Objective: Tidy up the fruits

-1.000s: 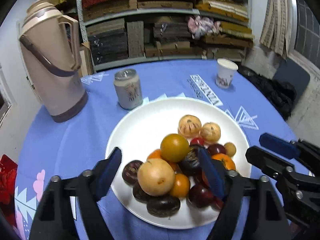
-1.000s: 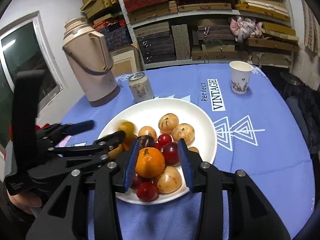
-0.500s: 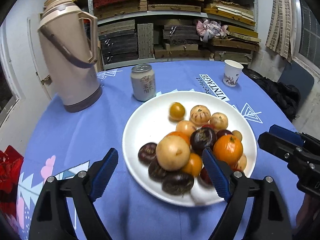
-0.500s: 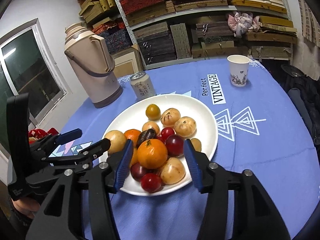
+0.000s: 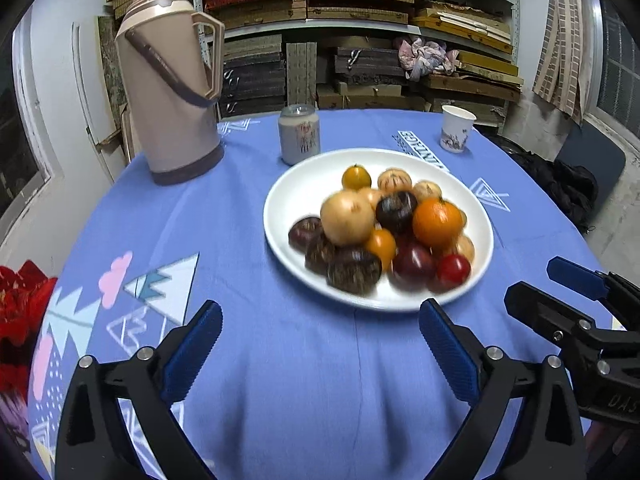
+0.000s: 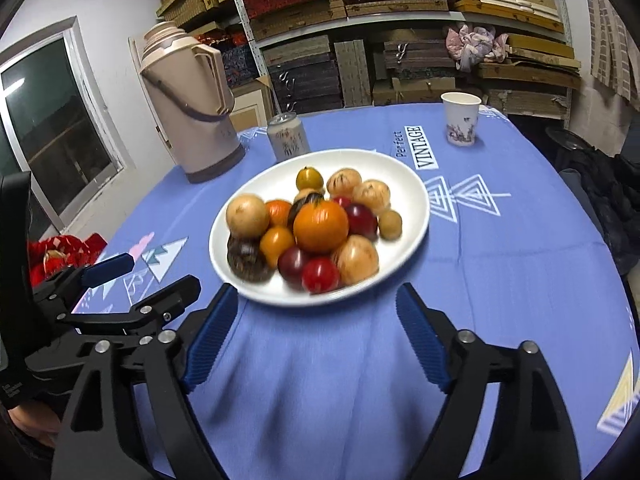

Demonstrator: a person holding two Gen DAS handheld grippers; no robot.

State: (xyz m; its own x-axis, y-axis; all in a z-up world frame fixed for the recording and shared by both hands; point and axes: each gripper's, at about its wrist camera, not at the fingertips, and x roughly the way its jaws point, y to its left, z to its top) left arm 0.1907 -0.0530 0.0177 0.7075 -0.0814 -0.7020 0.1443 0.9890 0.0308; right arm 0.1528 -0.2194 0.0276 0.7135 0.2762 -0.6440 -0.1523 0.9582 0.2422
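Observation:
A white plate (image 5: 288,196) holds a pile of several fruits: a large orange (image 5: 437,222), a pale round fruit (image 5: 347,218), dark purple fruits (image 5: 353,270) and a red one (image 5: 453,270). The plate also shows in the right wrist view (image 6: 412,184) with the orange (image 6: 320,220) on top. My left gripper (image 5: 320,322) is open and empty, above the cloth short of the plate's near rim. My right gripper (image 6: 316,314) is open and empty, also just short of the plate. Each gripper shows in the other's view, the right one (image 5: 560,296) and the left one (image 6: 132,276).
A beige thermos (image 5: 172,76) stands at the back left, a drink can (image 5: 300,134) behind the plate, a paper cup (image 5: 456,128) at the back right. The round table has a blue cloth (image 5: 224,224). Shelves of boxes (image 5: 360,32) fill the back wall.
Both grippers have drawn back from over the fruit pile toward the near edge of the table. The right jaws, which flanked the orange, are now wide apart and clear of it.

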